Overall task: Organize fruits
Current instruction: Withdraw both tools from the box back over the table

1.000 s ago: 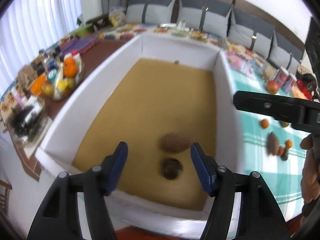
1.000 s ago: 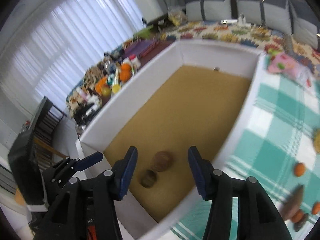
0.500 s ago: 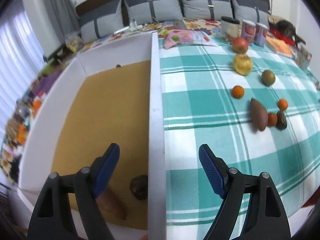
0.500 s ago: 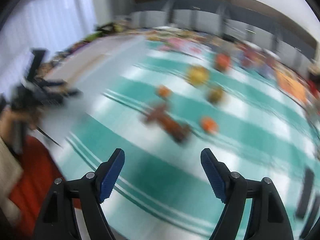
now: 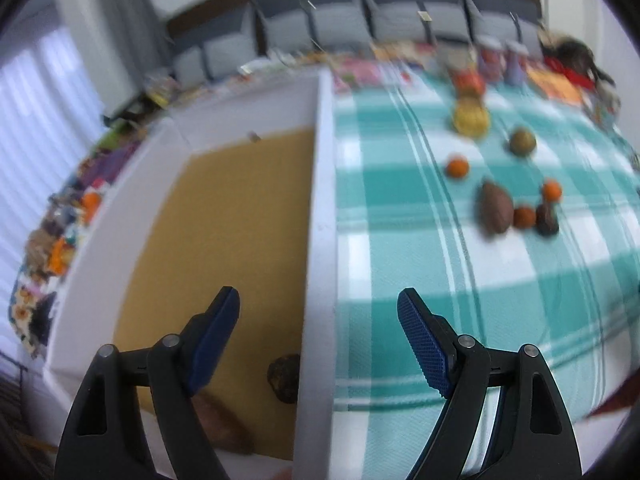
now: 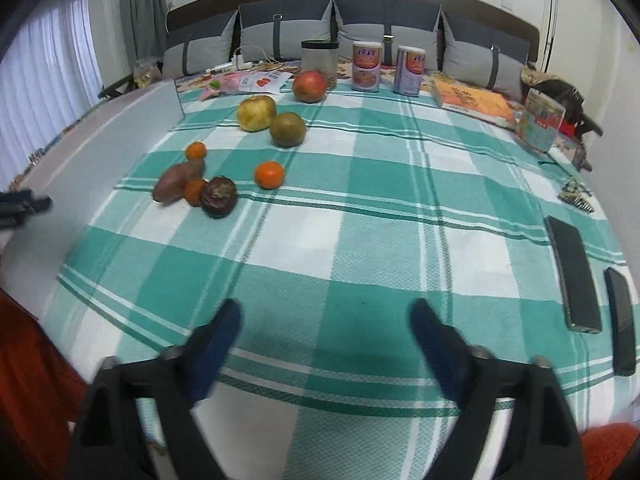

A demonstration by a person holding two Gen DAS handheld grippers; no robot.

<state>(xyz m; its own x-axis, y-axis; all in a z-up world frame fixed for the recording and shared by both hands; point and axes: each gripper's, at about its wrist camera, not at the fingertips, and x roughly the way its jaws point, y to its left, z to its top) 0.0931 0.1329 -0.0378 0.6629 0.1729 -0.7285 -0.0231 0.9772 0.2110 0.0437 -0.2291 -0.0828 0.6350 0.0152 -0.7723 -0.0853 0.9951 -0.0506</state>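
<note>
A white box (image 5: pixel 320 216) with a tan floor stands left of the checkered cloth. Inside lie a dark round fruit (image 5: pixel 285 378) and a brown one (image 5: pixel 224 424), half hidden behind my left finger. My left gripper (image 5: pixel 320 320) hangs open astride the box's right wall, empty. On the cloth lie a sweet potato (image 6: pixel 178 180), a dark round fruit (image 6: pixel 218 196), an orange (image 6: pixel 269 174), two smaller oranges, a green-brown fruit (image 6: pixel 287 129), a yellow apple (image 6: pixel 256 113) and a red fruit (image 6: pixel 309 86). My right gripper (image 6: pixel 326 328) hovers over the near cloth, jaws opening, nothing between them.
Two printed cans (image 6: pixel 365 66), a dark tin (image 6: pixel 319 60), a book (image 6: pixel 472 104) and a jar (image 6: pixel 540 120) line the far edge. Two phones (image 6: pixel 572 276) and keys (image 6: pixel 576 196) lie at the right. The box's wall (image 6: pixel 100 148) borders the cloth on the left.
Both grippers have swung right, away from the box's inside. The left now straddles the box's right wall; the right faces the cloth with the fruits. Both pairs of jaws have widened.
</note>
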